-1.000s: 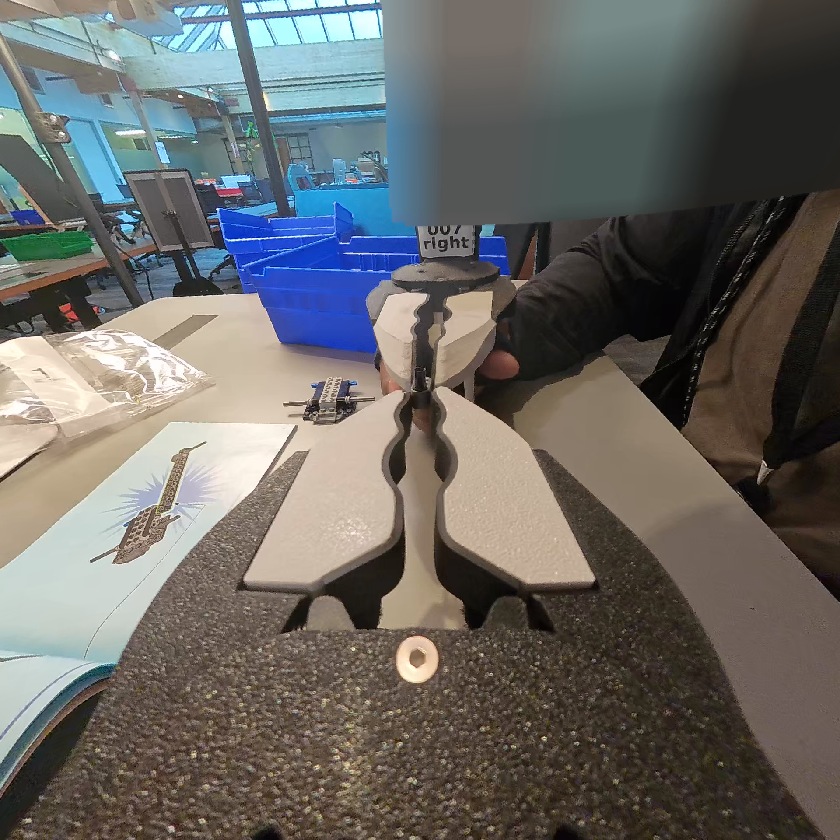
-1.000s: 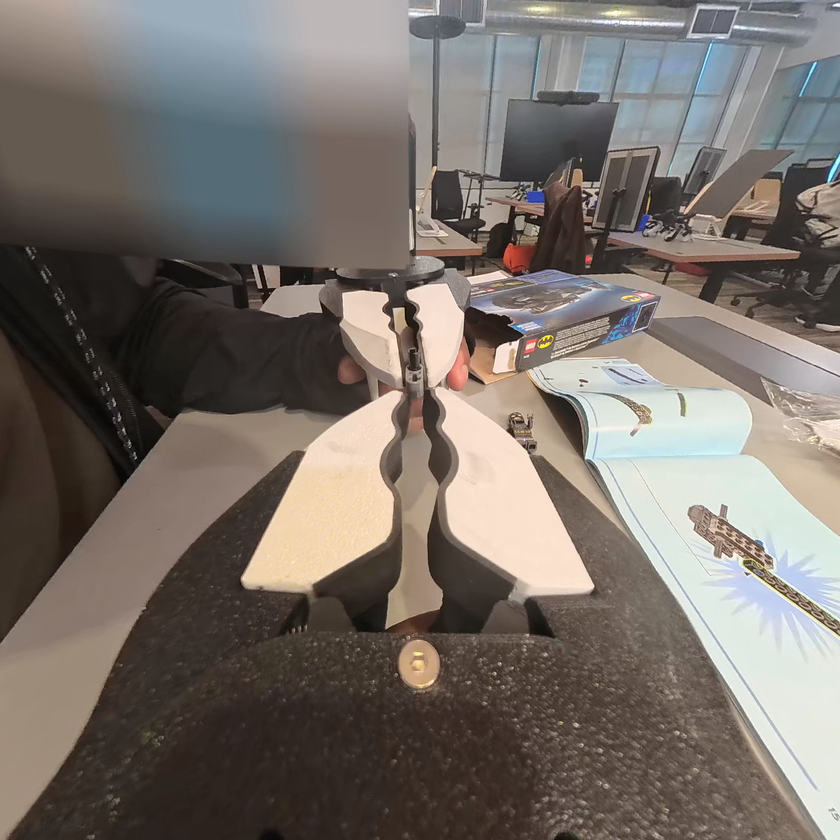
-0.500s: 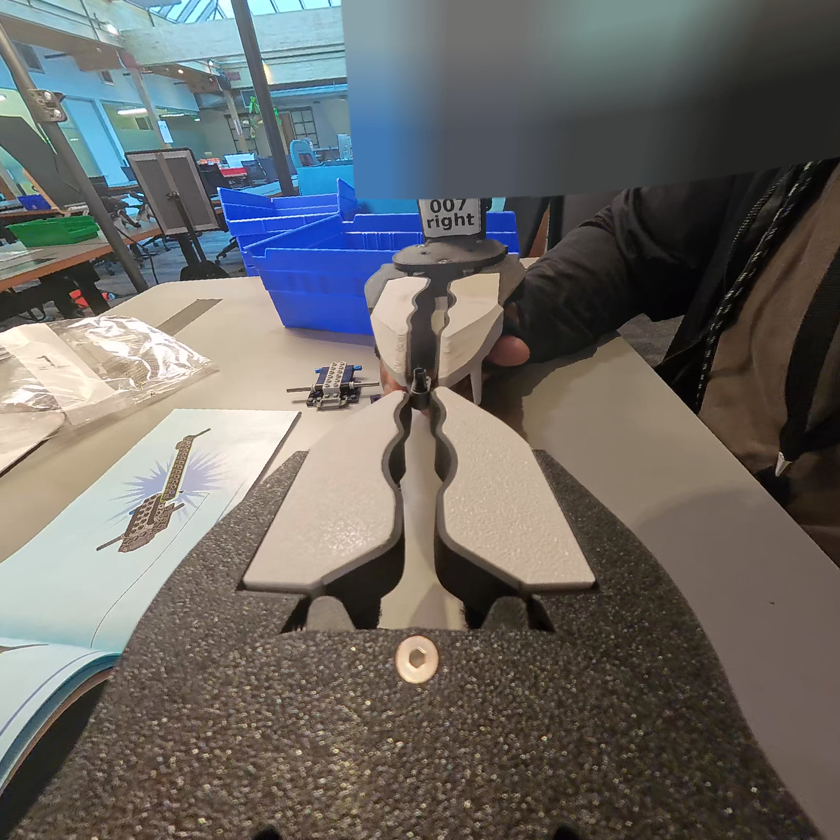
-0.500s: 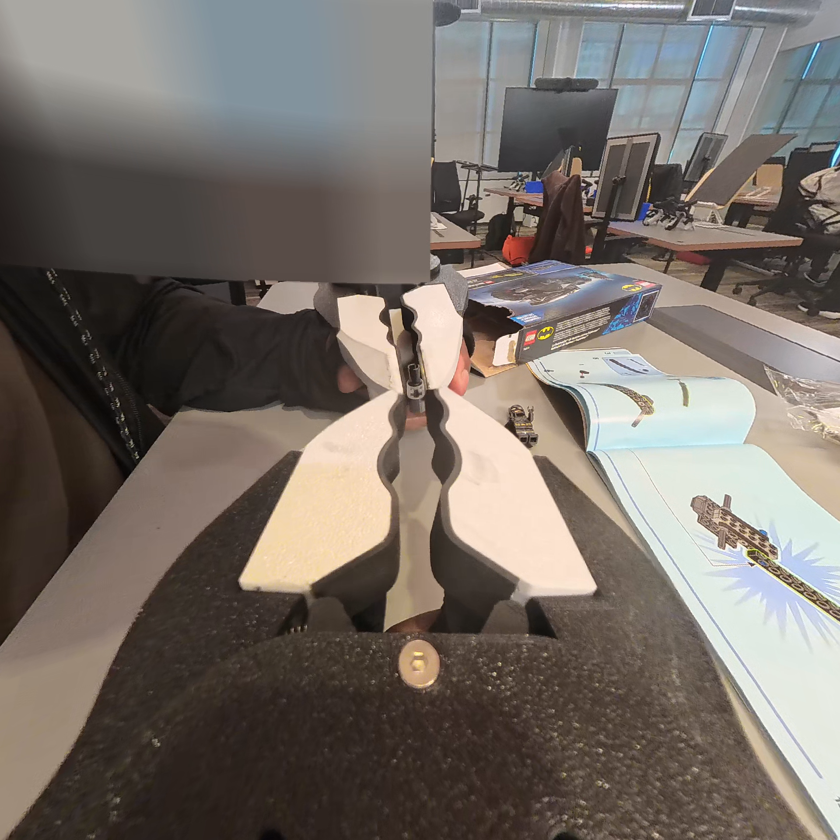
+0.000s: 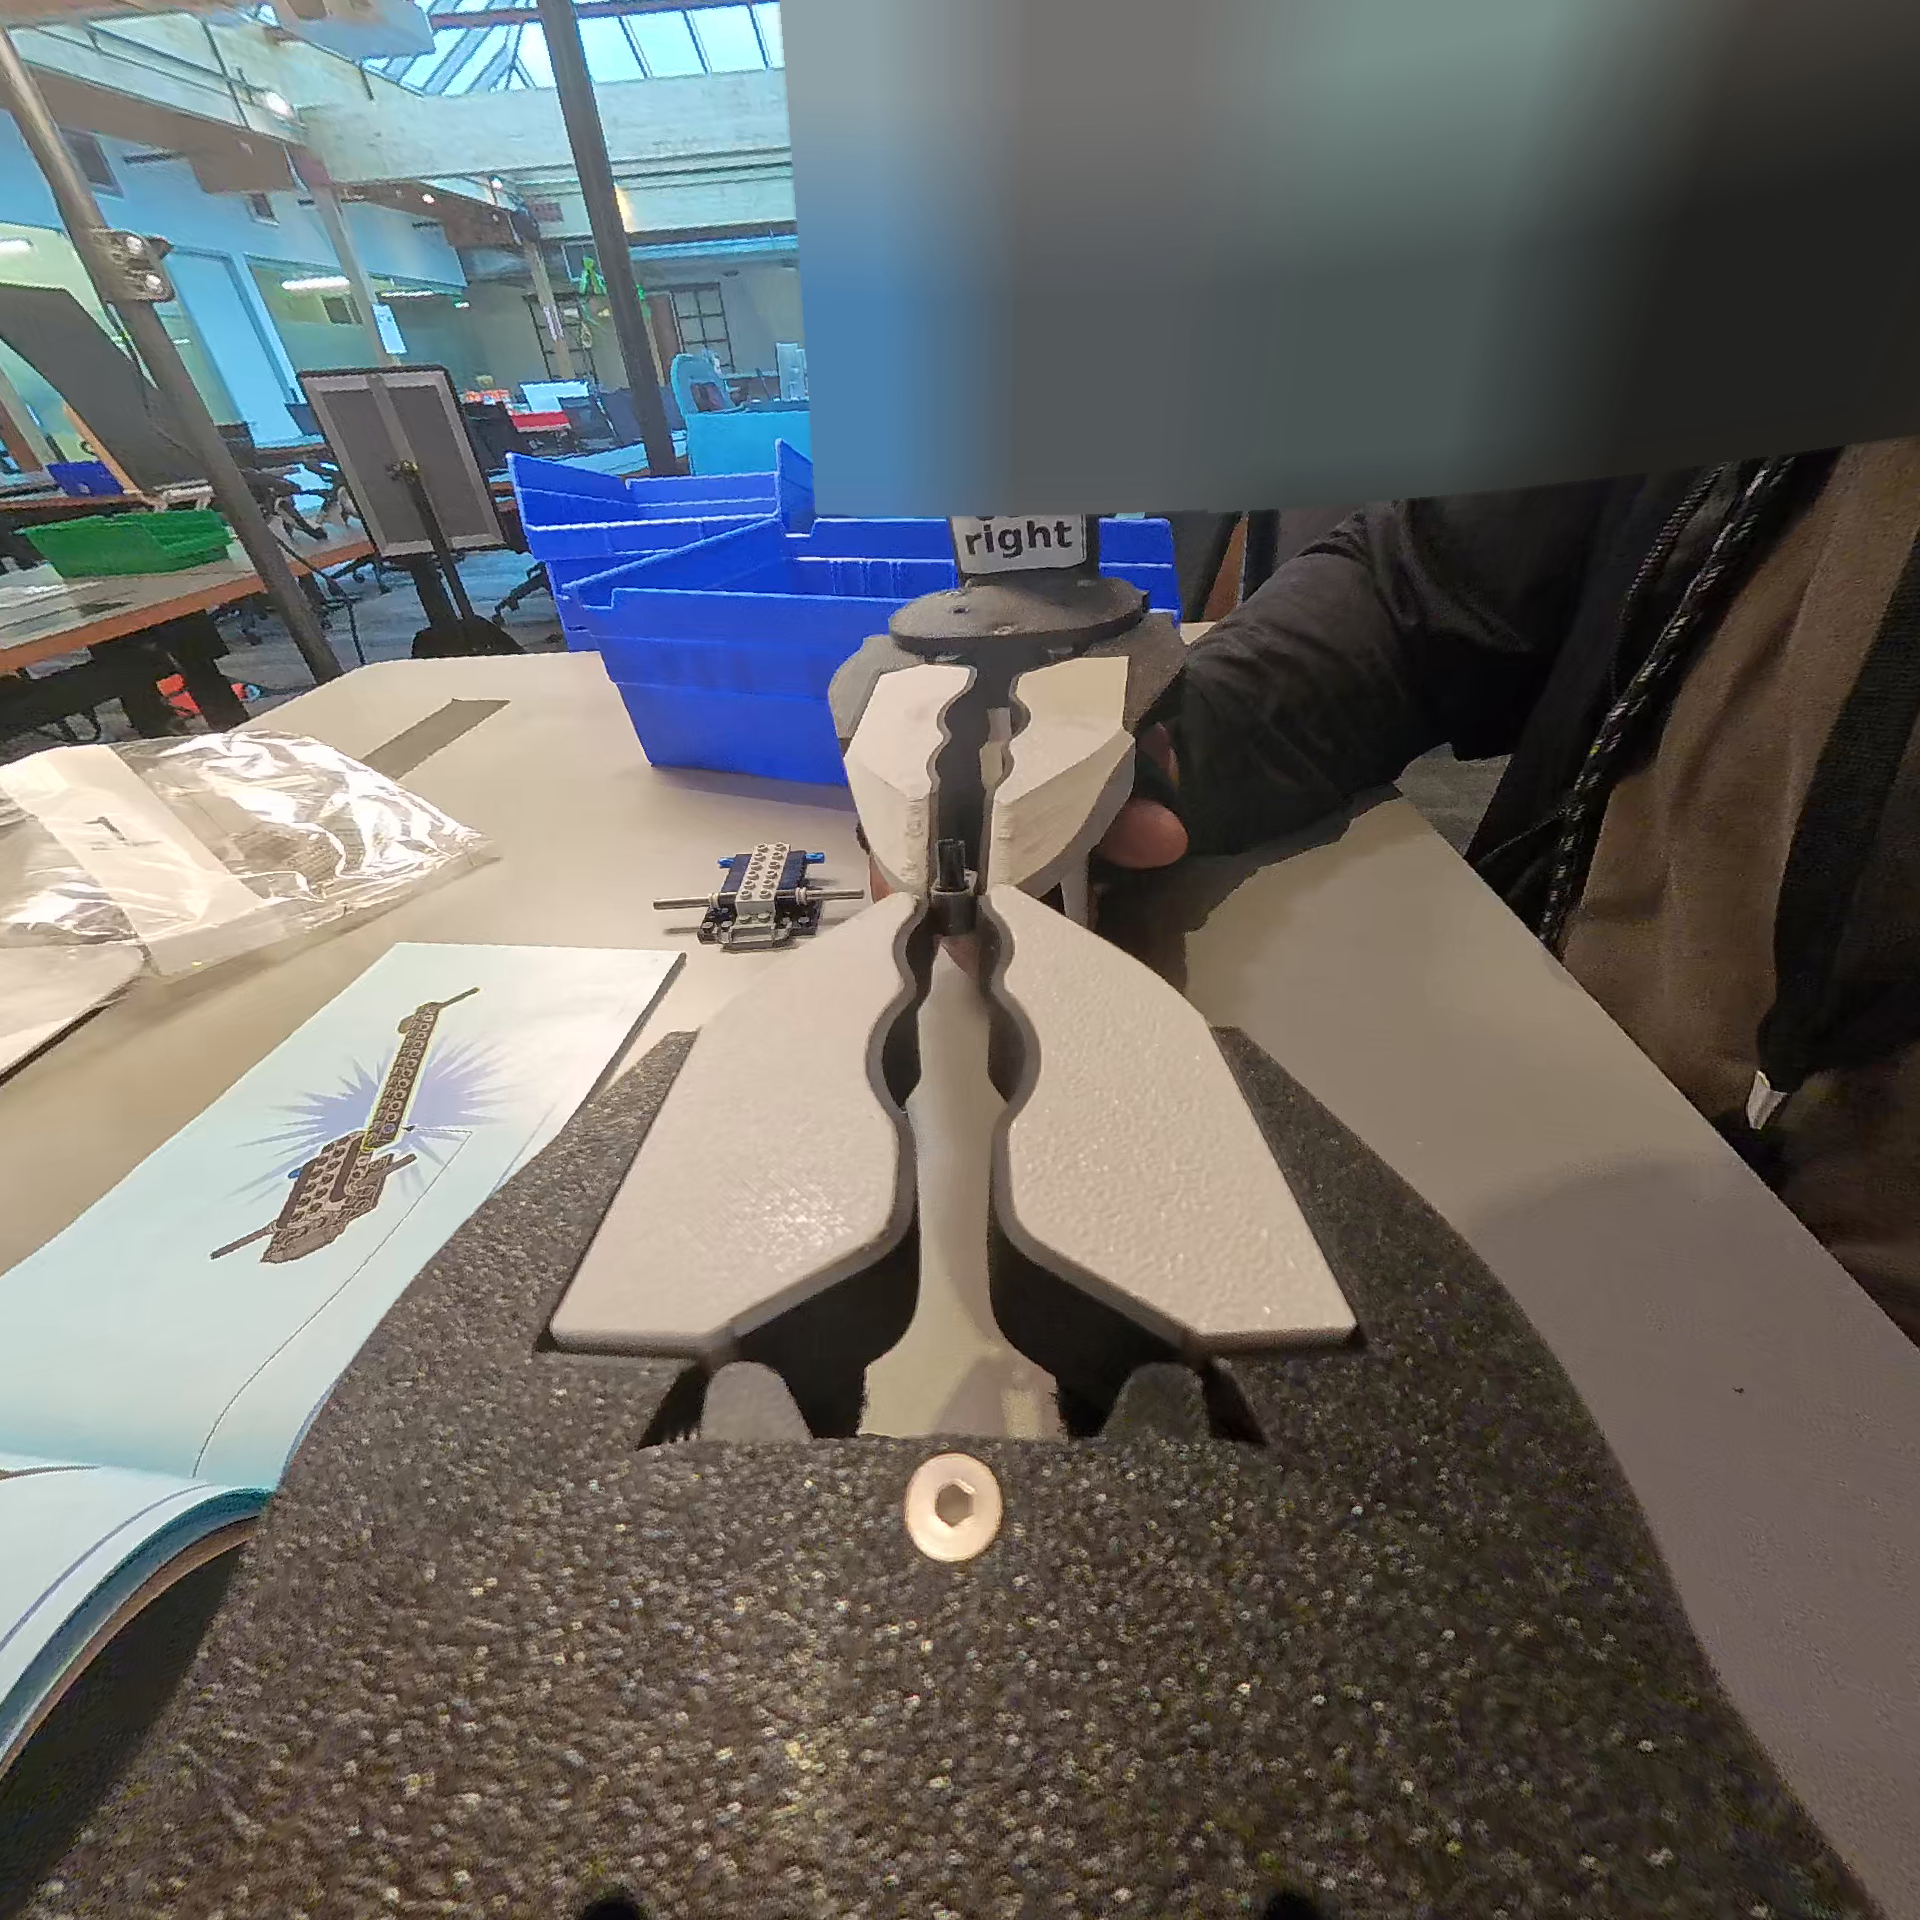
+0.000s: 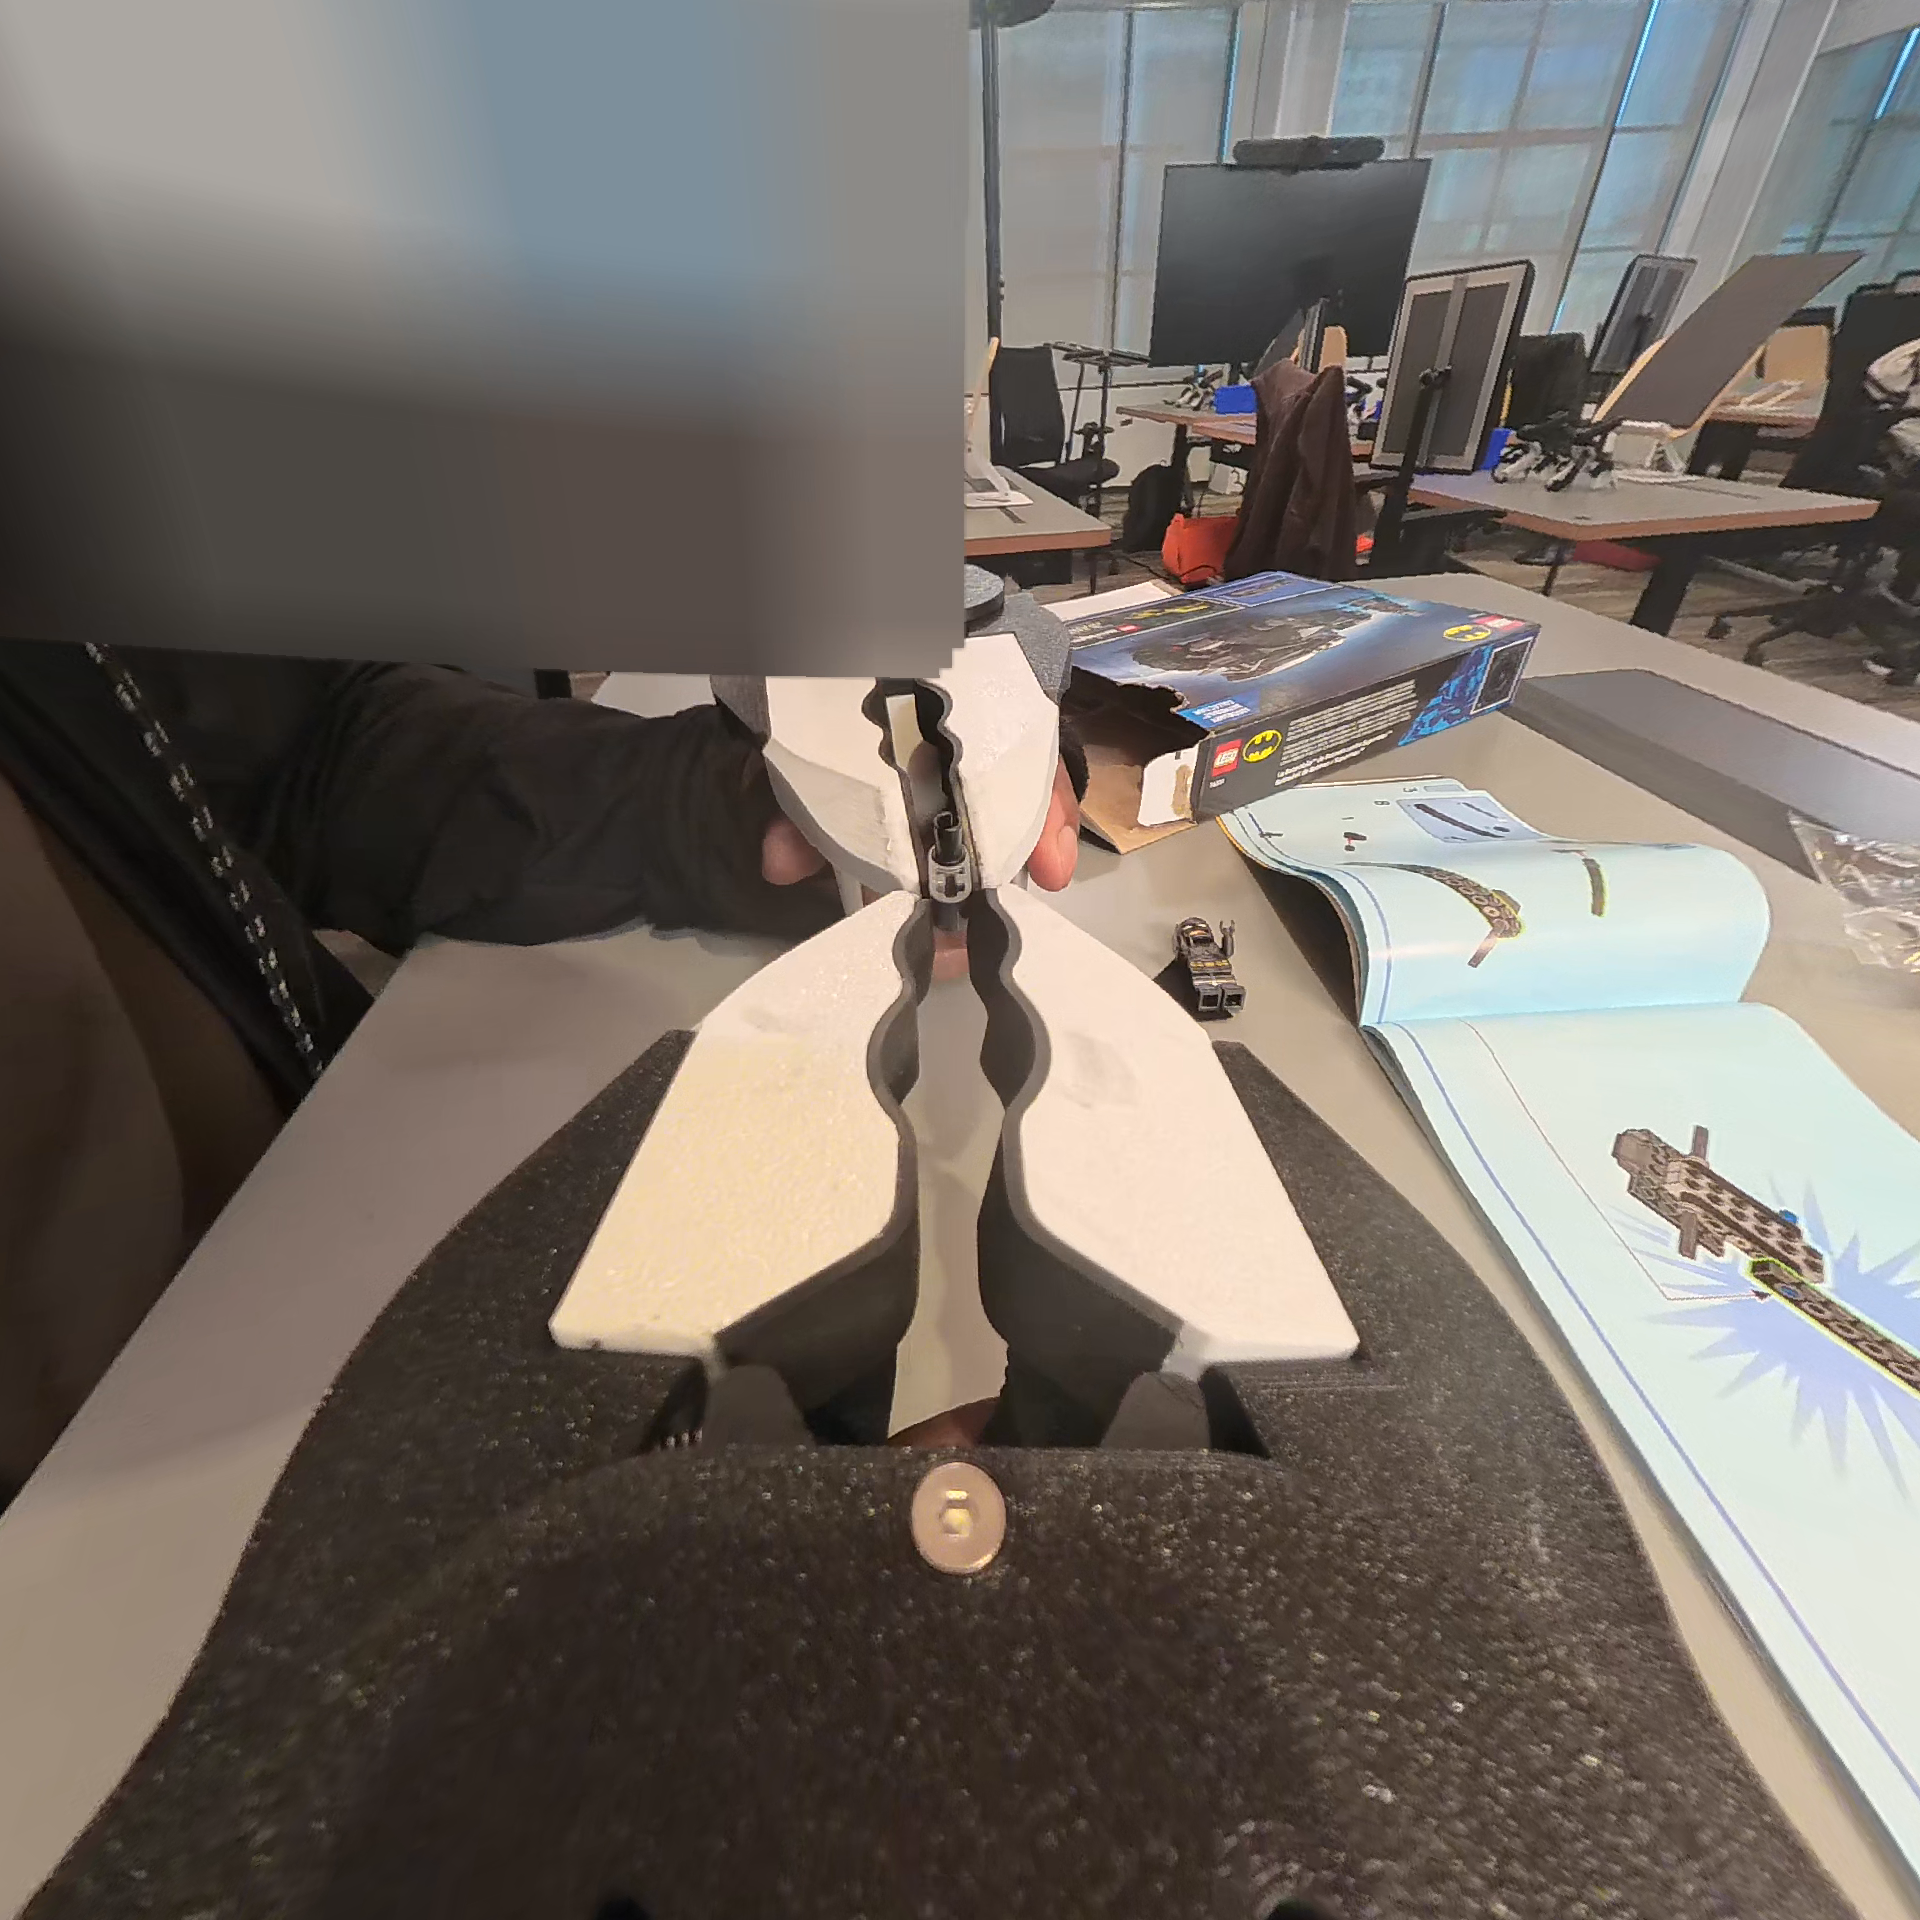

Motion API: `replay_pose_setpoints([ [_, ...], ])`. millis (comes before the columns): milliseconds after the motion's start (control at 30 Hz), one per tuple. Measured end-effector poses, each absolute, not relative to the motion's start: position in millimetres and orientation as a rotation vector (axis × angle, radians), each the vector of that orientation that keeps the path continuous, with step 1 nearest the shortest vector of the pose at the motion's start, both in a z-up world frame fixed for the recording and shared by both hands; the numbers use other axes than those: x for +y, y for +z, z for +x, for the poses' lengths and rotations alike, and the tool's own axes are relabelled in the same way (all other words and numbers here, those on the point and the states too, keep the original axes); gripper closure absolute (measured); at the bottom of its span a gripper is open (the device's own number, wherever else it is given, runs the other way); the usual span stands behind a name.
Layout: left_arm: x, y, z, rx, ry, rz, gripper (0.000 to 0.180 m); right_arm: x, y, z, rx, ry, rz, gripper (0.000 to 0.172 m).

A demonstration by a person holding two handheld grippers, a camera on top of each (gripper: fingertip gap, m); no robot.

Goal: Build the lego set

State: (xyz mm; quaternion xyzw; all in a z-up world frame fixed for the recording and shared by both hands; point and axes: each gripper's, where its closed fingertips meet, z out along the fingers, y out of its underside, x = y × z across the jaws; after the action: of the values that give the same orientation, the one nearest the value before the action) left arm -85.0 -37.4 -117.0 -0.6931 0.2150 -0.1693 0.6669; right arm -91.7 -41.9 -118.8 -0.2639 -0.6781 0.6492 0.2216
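Two handheld grippers meet tip to tip above a grey table (image 5: 1403, 1039), sharing one tiny piece between them: the left gripper (image 5: 951, 914) is clamped on a small grey connector (image 5: 951, 906), and the right gripper (image 6: 943, 914) pinches the dark pin (image 6: 943, 831) running through it. Left of the left gripper's fingers lie a small brick assembly (image 5: 756, 902) and an open instruction booklet (image 5: 208, 1195) — just right of the right gripper's fingers lies a black minifigure (image 6: 1205, 961), beyond it a torn blue box (image 6: 1320, 686).

Blue bins (image 5: 727, 644), booklet (image 6: 1621, 1091), box (image 6: 1351, 686)
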Motion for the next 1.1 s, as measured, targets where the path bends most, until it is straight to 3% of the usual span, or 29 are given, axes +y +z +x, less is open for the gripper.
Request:
replay_pose_setpoints([
  [333, -39.4, -118.1, -84.9, 0.488, -0.376, -1.571, 0.174, -45.8, -120.3, -91.5, -1.901, 1.814, -0.739, 0.165],
  [533, -37.2, -119.7, -108.5, 0.401, -0.264, -1.635, 0.173, -20.8, -133.4, -111.7, -1.922, 1.462, -0.938, 0.16],
  [767, -30.8, -135.8, -126.1, 0.301, -0.213, -1.751, 0.173, 18.1, -195.9, -122.9, -2.143, 0.893, -1.189, 0.146],
  [1100, -28.3, -142.1, -126.7, 0.264, -0.239, -1.804, 0.173, 16.8, -211.0, -120.5, -2.352, 0.821, -1.163, 0.148],
])
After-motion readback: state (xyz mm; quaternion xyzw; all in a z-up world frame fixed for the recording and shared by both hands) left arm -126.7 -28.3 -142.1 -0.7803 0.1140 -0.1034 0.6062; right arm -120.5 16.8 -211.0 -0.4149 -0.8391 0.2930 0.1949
